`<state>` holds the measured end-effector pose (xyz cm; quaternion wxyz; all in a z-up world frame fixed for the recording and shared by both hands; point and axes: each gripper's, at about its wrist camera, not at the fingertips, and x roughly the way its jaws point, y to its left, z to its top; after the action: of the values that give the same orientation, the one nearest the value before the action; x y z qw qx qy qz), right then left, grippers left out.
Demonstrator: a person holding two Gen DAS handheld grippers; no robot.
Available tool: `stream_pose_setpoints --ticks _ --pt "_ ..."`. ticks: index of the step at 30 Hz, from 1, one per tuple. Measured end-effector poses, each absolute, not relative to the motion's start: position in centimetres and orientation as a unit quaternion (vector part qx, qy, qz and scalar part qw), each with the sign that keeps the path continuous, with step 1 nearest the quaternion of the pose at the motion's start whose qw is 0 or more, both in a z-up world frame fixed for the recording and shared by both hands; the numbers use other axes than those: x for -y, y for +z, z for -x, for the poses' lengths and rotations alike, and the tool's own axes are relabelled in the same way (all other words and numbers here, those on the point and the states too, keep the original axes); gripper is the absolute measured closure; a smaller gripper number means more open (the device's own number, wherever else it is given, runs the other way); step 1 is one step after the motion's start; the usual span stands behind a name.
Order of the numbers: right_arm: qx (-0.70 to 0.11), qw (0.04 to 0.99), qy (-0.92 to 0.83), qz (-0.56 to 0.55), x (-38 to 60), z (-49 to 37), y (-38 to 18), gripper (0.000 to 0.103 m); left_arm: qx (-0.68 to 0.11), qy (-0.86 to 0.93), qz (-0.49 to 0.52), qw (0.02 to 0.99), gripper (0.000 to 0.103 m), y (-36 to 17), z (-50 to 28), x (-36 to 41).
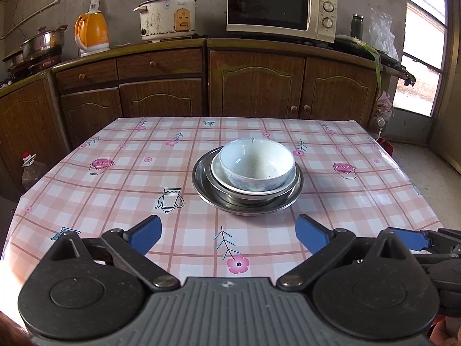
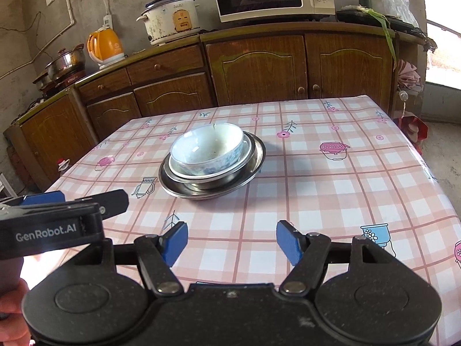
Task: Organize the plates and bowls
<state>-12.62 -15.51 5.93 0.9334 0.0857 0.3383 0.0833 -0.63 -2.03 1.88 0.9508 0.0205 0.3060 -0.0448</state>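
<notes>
Left wrist view: your left gripper point(image 1: 227, 232) hangs above the near edge of the table point(image 1: 86, 178) with its jaws spread wide and nothing between them. The stack sits near the table's middle, well apart from both grippers: a blue-white bowl point(image 1: 256, 163) nested in a white plate point(image 1: 219, 173), that plate inside a metal bowl point(image 1: 247, 199), all on a wide metal plate point(image 1: 201, 181). In the right wrist view, your right gripper point(image 2: 232, 242) is likewise wide open and empty, just beside the left one, above the same near edge.
</notes>
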Motion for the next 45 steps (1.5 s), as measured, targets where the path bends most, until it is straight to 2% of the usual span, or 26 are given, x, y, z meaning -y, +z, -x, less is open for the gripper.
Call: stream_pose_setpoints --ticks 45 --pt "-0.349 0.929 0.089 -0.085 15.03 12.15 5.47 0.022 -0.303 -0.047 -0.022 0.952 0.0 1.59 0.38 1.94"
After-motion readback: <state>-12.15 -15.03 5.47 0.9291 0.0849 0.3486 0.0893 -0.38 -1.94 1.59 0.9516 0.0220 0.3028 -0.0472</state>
